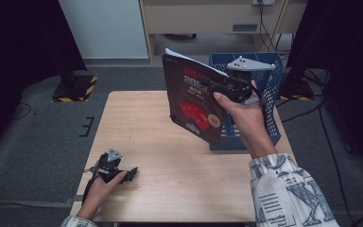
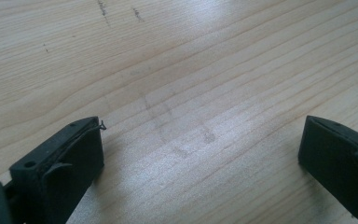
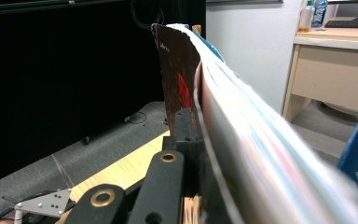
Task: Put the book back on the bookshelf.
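A dark book (image 1: 194,101) with red print on its cover is held upright in the air over the right half of the wooden table (image 1: 170,175). My right gripper (image 1: 223,85) is shut on its right edge. In the right gripper view the book (image 3: 179,70) rises edge-on from the black jaws, its pages (image 3: 261,140) fanning to the right. My left gripper (image 1: 131,172) rests low on the table near the front left corner. In the left gripper view its two jaws stand wide apart over bare wood, and my left gripper (image 2: 200,149) is open with nothing between them.
A blue plastic crate (image 1: 260,94) stands on the table's right side, just behind the book. Black stands and cables (image 1: 312,104) sit on the grey floor around the table. A pale desk (image 3: 335,65) and wall lie beyond.
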A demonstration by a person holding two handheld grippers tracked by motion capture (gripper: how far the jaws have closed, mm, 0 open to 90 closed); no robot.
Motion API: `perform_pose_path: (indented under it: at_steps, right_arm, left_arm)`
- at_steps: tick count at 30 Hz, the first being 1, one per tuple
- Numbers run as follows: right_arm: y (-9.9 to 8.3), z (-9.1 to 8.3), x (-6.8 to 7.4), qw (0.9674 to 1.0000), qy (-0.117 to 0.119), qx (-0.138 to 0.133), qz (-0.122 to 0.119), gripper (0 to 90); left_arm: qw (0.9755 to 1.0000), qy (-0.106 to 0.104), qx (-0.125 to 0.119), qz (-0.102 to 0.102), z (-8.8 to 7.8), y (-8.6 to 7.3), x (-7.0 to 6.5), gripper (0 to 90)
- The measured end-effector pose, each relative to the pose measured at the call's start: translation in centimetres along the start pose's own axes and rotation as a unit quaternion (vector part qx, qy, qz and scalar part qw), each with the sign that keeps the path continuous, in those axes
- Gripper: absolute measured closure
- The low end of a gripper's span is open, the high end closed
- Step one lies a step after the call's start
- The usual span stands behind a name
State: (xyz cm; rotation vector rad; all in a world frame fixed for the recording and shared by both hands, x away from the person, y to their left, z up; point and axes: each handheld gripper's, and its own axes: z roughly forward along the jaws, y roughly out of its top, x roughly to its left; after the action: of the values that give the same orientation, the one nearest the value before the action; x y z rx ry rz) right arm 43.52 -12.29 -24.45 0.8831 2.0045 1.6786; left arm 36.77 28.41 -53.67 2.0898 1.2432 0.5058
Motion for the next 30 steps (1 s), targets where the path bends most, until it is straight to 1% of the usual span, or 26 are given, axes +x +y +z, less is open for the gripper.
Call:
perform_pose_path:
  at_steps: [11,18,26,30]
  right_arm:
    - [-0.4,-1.4,-1.3,0.9999,-0.016,0.000,0.004,87.1]
    - [-0.5,-2.4,-2.1,0.9996,-0.027,-0.006,0.009,87.1]
    - [-0.4,-3.8,-3.1,0.9988,-0.046,-0.008,0.010,87.1]
    - [-0.3,-4.7,-3.6,0.9983,-0.055,-0.013,0.015,87.1]
  left_arm:
    - [1.0000,0.000,0.000,0.000,0.0,0.0,0.0,0.0]
    - [1.0000,0.000,0.001,0.002,0.0,0.1,0.0,0.0]
    - [1.0000,0.000,0.000,0.001,0.1,0.1,-0.1,0.0]
    - [1.0000,-0.001,-0.001,0.001,0.1,0.1,-0.1,0.0]
